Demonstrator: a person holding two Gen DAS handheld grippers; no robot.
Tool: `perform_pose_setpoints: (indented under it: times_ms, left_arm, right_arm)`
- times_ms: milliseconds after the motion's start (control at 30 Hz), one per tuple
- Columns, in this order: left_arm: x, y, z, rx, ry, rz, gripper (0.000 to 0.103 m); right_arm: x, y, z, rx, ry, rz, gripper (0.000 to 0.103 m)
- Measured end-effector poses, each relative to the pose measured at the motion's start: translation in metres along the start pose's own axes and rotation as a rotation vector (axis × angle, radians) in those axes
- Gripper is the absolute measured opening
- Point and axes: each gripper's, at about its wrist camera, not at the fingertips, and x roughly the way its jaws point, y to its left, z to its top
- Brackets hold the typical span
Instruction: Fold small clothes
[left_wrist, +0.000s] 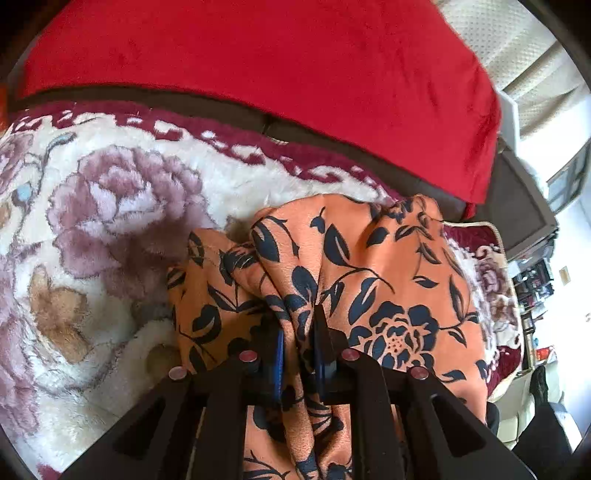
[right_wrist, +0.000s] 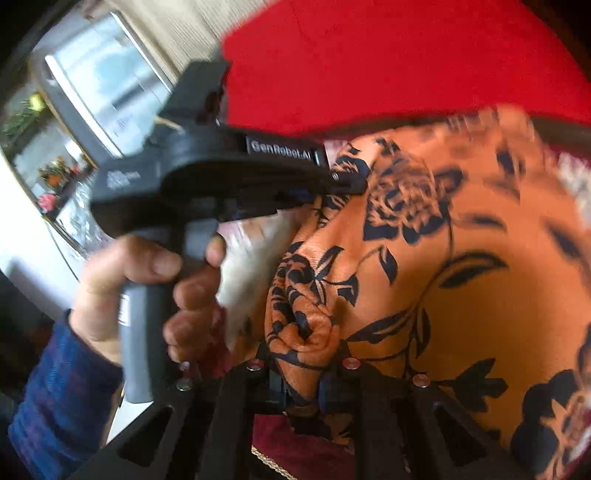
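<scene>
An orange garment with dark blue flowers (left_wrist: 369, 258) lies bunched on a plush floral blanket (left_wrist: 110, 221). In the left wrist view my left gripper (left_wrist: 297, 321) is shut on a fold of this cloth, which runs down between the blue pads (left_wrist: 279, 350). In the right wrist view the same garment (right_wrist: 461, 295) spreads to the right, blurred by motion. My right gripper (right_wrist: 303, 354) is shut on a crumpled edge of it. The left gripper (right_wrist: 343, 181) shows there from the side, gripping the cloth's upper left edge, held by a person's hand (right_wrist: 147, 288).
A red cover (left_wrist: 295, 74) lies over the sofa back behind the blanket. A window (right_wrist: 110, 81) and potted plants sit at the far left of the right wrist view. The blanket's trimmed edge (left_wrist: 498, 243) ends at the right, with room clutter beyond.
</scene>
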Motion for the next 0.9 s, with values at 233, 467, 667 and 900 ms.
perform_pose_setpoints:
  times_ms: [233,467,667,900]
  left_arm:
    - [-0.058,-0.012,-0.001,0.084,-0.167,-0.053,0.014]
    - [-0.012,0.051,-0.022,-0.078,-0.032,-0.023,0.018]
    - [-0.021,0.052,-0.021,-0.095,-0.046,-0.020,0.021]
    - [-0.077,0.038,-0.048,-0.102,-0.112,0.016,0.020]
  right_arm:
    - [-0.032,0.035,0.013,-0.065,-0.092,0.022,0.011]
    - [0.032,0.031,-0.007,-0.025,0.049,0.025,0.019]
    - [0.015,0.027,-0.017,-0.010,0.024,0.140,0.072]
    - [-0.035,0.016,-0.028,0.020,-0.065,0.180,0.076]
